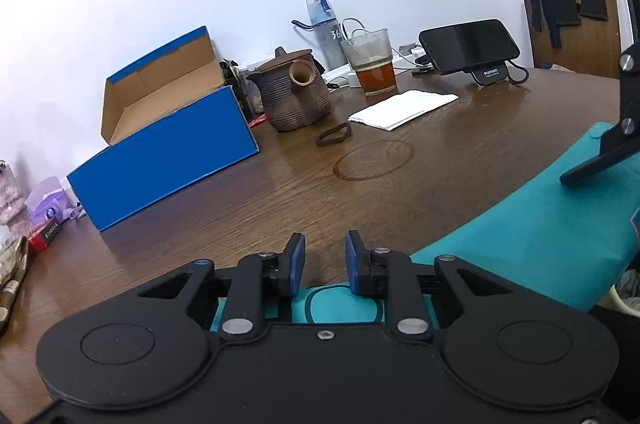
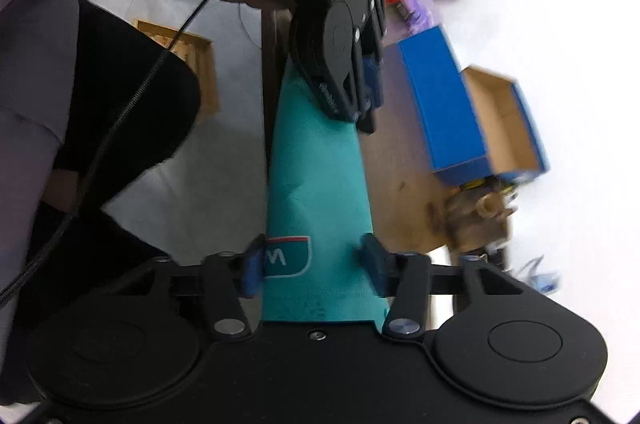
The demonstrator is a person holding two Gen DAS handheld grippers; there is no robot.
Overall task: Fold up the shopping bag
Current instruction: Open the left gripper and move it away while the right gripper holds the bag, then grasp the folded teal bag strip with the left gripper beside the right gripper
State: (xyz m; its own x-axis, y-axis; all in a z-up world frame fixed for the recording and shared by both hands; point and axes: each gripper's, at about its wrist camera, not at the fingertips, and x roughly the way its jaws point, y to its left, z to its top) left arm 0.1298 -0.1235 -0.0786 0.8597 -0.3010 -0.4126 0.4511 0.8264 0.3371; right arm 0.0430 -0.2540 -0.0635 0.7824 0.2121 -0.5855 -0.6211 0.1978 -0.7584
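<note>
The teal shopping bag (image 1: 532, 224) lies folded into a long strip along the near edge of the brown table (image 1: 400, 160). My left gripper (image 1: 323, 256) hovers over one end of the strip, jaws open and empty; a dark oval print shows below them. In the right wrist view the bag (image 2: 320, 160) runs away from me along the table edge. My right gripper (image 2: 314, 260) is open with its fingers either side of the strip's near end, by a red-edged logo patch (image 2: 288, 256). The left gripper (image 2: 340, 64) sits over the far end.
An open blue box (image 1: 168, 144), a brown ribbed teapot (image 1: 296, 92), a glass of tea (image 1: 372, 64), a water bottle (image 1: 324, 28), a white napkin (image 1: 404, 108), a dark hair band (image 1: 334, 135) and a phone on a stand (image 1: 468, 44) stand on the table. A person's legs (image 2: 100, 112) are beside it.
</note>
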